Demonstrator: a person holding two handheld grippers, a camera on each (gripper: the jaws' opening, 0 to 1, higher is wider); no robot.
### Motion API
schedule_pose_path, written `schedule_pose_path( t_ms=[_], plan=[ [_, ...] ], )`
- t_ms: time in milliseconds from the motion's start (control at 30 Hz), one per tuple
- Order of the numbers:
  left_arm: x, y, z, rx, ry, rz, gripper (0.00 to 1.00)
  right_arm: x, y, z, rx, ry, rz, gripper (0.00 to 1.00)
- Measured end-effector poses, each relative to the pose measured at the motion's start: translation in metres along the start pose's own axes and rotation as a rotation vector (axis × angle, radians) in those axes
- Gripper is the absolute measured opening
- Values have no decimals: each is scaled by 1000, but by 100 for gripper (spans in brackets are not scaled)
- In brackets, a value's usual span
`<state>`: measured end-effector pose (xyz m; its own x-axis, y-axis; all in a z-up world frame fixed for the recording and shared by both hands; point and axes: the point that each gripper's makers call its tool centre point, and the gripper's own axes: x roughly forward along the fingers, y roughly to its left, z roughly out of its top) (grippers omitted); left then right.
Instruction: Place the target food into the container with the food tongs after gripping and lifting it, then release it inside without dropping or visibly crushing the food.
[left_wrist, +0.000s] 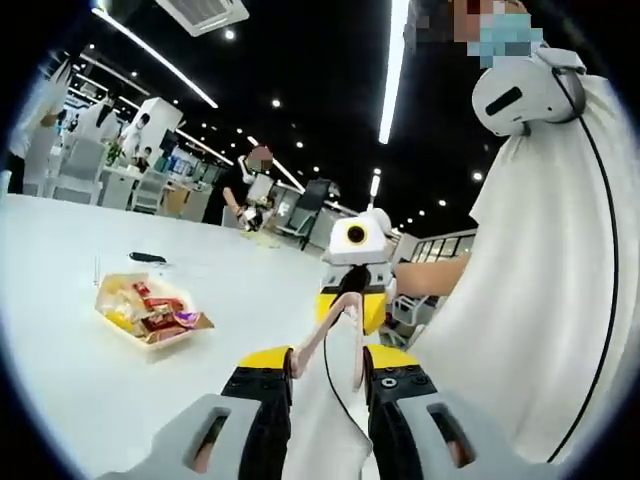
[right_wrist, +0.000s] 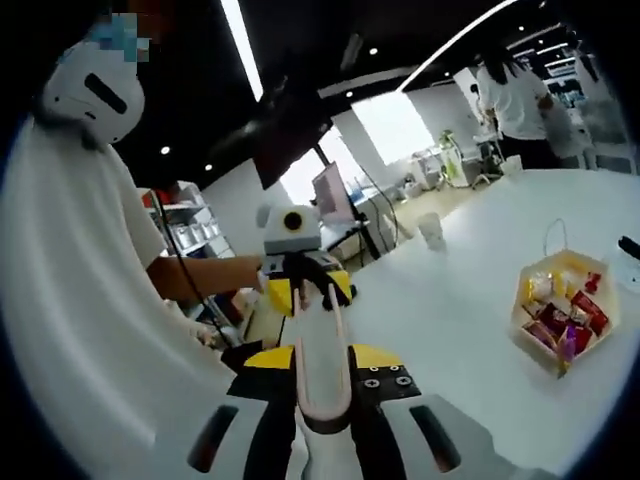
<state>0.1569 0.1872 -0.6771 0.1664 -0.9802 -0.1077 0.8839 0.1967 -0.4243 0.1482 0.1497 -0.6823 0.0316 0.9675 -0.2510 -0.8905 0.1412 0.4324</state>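
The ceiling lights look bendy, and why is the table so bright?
Left gripper view: the fisheye lens curves the ceiling light strips, and the white table glares, nearly washed out. Right gripper view: the strips bow too; the snack tray stays fairly sharp.

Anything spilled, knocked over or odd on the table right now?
Nothing stands out. The snack tray sits flat on the white table, packets inside, none spilled. Both grippers hold the tongs well away from it.
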Motion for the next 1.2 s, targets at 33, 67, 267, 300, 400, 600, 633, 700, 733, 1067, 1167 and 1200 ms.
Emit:
schedule_pose_path(
  t_ms=[33,67,267,300,400,600,633,700,733,1067,1167,1200],
  plan=[
    [1,1,-4,12,28,-8,27,0,0,-2,-10,3,1,19],
    [2,1,-4,18,30,-8,27,0,-1,-3,-17,4,1,19],
    [5,-2,-4,49,73,-50,28,-4,3,-6,-77,-17,31,18],
    [6,-1,-4,52,77,-52,28,-4,2,-6,-81,-22,29,18],
    [11,4,-10,69,118,-55,28,-5,-5,-11,-90,-36,23,18],
    [19,18,-24,71,192,-58,27,-4,-22,-24,-100,-37,12,18],
    [21,21,-25,64,198,-58,26,-5,-25,-26,-91,-40,8,18],
    [25,25,-26,67,205,-59,26,-7,-31,-27,-78,-46,3,19],
    [27,27,-26,68,210,-59,26,-8,-33,-28,-77,-46,2,19],
    [49,45,-38,201,316,-51,26,-16,-59,-50,-92,45,-26,19],
    [51,48,-39,216,322,-40,25,-19,-63,-50,-97,31,-39,19],
    [52,49,-39,222,320,-34,25,-20,-65,-50,-93,29,-47,19]
  ],
)
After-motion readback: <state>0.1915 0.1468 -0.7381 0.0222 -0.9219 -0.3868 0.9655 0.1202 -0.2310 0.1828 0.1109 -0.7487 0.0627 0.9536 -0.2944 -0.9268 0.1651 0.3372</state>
